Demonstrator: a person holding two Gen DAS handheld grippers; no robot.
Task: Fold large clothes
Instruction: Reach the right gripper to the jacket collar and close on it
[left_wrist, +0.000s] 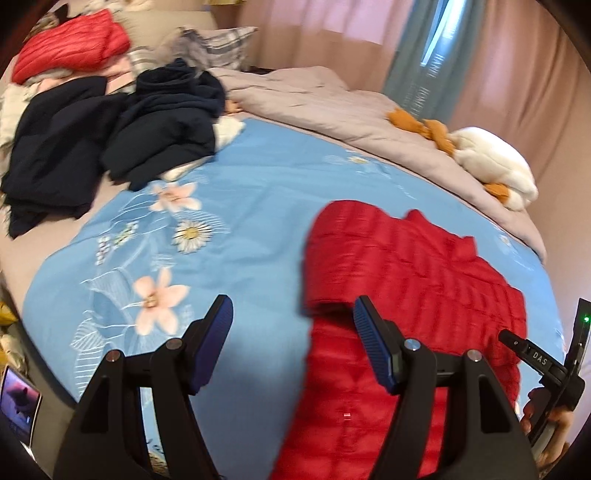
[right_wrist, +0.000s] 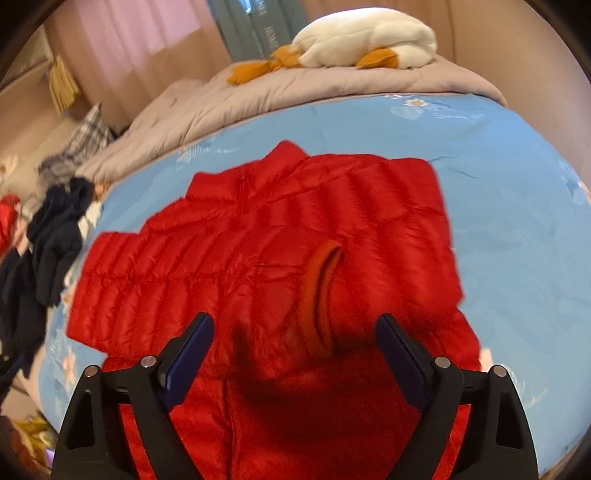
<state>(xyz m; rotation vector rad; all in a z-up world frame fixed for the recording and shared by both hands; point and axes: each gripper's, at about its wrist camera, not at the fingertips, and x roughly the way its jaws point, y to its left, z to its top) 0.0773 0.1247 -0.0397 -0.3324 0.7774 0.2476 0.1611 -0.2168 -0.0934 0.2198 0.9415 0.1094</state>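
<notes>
left gripper (left_wrist: 293, 317) is gaping partway open, empty, hanging over the red puffer jacket (left_wrist: 406, 280) edge on the blue floral bedspread (left_wrist: 258, 177). right gripper (right_wrist: 295, 326) is gaping wide, empty, above the jacket's sleeve cuff (right_wrist: 319, 299). "das" is showing on the right tool (left_wrist: 539, 360); curtain lettering is too blurred to read.
</notes>
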